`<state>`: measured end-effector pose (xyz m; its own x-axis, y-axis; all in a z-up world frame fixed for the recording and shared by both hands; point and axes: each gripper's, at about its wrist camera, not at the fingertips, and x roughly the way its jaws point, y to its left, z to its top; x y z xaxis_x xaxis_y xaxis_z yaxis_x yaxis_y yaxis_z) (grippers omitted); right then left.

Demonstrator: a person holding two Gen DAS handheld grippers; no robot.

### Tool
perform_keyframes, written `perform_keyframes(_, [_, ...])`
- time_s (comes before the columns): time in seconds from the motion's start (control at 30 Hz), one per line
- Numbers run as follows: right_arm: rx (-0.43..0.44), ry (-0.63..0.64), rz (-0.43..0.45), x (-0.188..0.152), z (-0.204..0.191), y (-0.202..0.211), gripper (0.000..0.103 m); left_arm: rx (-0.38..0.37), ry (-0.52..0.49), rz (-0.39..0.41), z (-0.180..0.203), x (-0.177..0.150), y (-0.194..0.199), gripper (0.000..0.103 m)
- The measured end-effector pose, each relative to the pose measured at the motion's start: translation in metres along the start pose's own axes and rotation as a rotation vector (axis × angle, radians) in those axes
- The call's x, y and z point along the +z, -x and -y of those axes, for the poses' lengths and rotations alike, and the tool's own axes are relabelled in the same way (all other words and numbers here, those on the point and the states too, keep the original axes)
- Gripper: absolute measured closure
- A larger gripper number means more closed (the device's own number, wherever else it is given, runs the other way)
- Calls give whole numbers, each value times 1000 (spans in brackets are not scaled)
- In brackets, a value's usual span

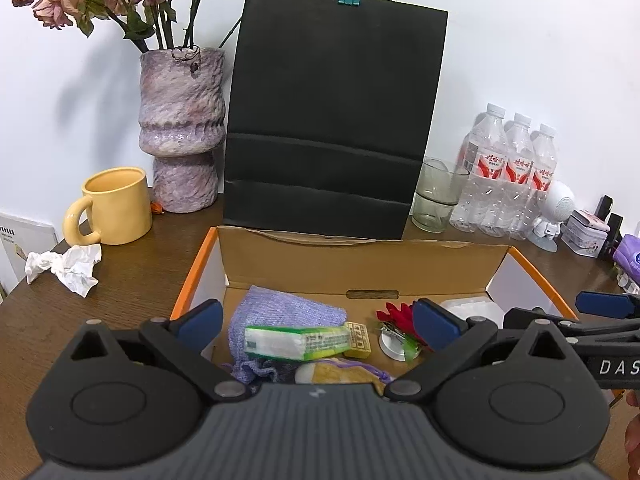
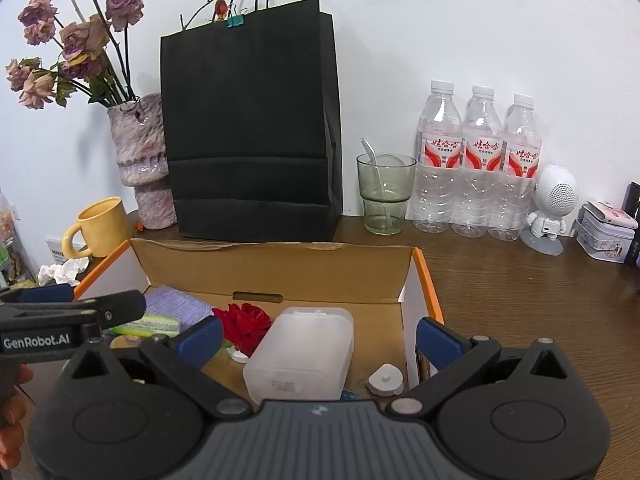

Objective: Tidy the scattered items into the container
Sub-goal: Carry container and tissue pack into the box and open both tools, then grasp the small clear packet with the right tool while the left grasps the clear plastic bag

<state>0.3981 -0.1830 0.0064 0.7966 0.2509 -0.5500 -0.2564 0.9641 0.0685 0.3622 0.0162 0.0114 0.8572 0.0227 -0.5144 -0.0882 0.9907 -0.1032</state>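
Cardboard box (image 1: 360, 268), open-topped with orange edges, on the brown tabletop (image 2: 520, 300), in front of a black paper bag (image 1: 336, 112).

Contents of box, left part: lilac knitted pouch (image 1: 280, 312); green-and-white carton (image 1: 296, 342) lying across the pouch; small yellow block (image 1: 358, 340) just beside the carton.

Contents, middle: red artificial flower (image 2: 244, 322) beside a round white lid (image 1: 394, 346).

Contents, right part: translucent white plastic case (image 2: 304, 352); small white heart-shaped piece (image 2: 384, 380) near the box's right wall.

Left gripper (image 1: 318, 324): over the near left part of the box, jaws wide apart, nothing between them.

Right gripper (image 2: 320, 338): over the near right part, jaws wide apart, the plastic case lying below and between them, not pinched.

Outside the box: crumpled white tissue (image 1: 64, 266) on the tabletop at left, near a yellow mug (image 1: 116, 204); mottled purple vase (image 1: 182, 128) with dried roses; glass tumbler (image 2: 384, 196); three water bottles (image 2: 480, 160); small white robot figure (image 2: 554, 208); printed tin (image 2: 606, 236).
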Motion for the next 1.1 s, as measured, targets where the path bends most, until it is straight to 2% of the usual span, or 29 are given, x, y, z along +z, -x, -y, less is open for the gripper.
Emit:
perform_keyframes(0.17, [-1, -5, 18, 0, 0, 9, 0, -11, -5, 21, 3, 0, 10, 0])
perform_keyframes(0.33, [-13, 4, 58, -7, 0, 38, 0, -41, -18, 79, 7, -6, 40, 0])
perform_keyframes(0.47, [-24, 26, 88, -24, 0, 74, 0, -91, -15, 98, 5, -23, 71, 0])
perform_keyframes(0.63, [-17, 58, 118, -59, -3, 114, 0, -120, -66, 94, 4, -52, 103, 0])
perform_keyframes(0.73, [10, 62, 99, -84, -8, 120, 0, -135, -58, 68, 3, -72, 112, 0])
perform_keyframes(0.8, [14, 57, 51, -100, -12, 111, 1, -141, -54, 45, 4, -85, 113, 0])
perform_keyframes(0.93, [15, 71, -40, -120, -20, 92, 11, -136, -62, 5, 5, -102, 108, 0])
perform_keyframes(1.03, [19, 89, -47, -124, -27, 87, 14, -144, -71, -13, 5, -108, 103, 0])
perform_keyframes(1.1, [25, 93, -44, -125, -30, 86, 16, -157, -72, -23, 5, -110, 100, 5])
